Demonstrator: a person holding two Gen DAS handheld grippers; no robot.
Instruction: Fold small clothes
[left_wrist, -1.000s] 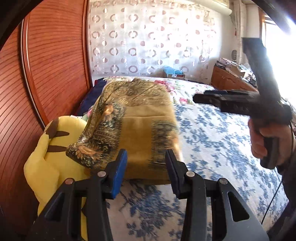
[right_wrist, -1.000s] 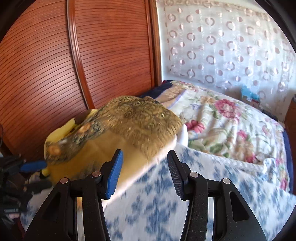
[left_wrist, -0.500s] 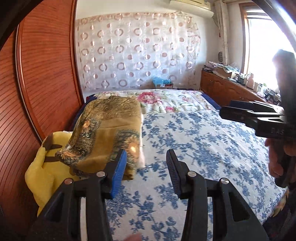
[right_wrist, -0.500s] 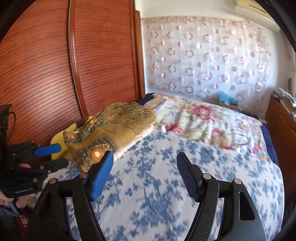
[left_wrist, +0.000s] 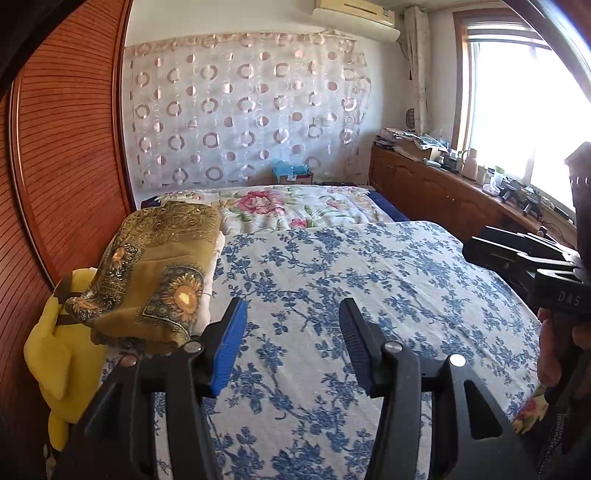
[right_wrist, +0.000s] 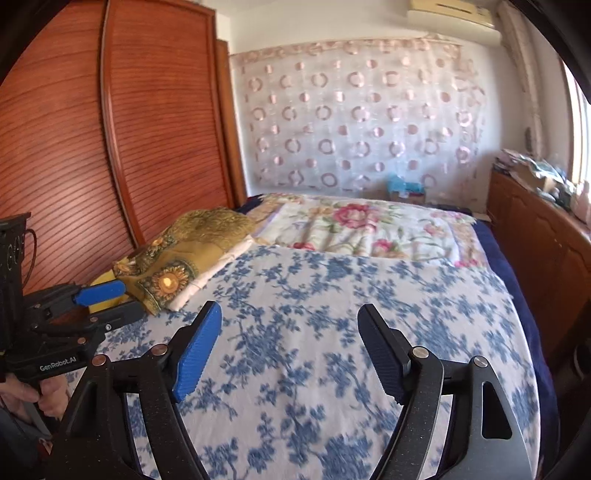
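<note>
golden folded cloth (left_wrist: 159, 266) at bed's (left_wrist: 369, 280) left edge, both tongs opening, empty

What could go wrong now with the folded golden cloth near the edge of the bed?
1. The folded golden cloth lies partly on a soft yellow cushion at the bed's edge by the wooden doors; it may slide off or come unfolded.
2. Both the left gripper and the right gripper are empty with jaws opening, so nothing holds the cloth if it slips.
3. No other garment shows on the blue floral cover; the next piece may be out of view.
</note>
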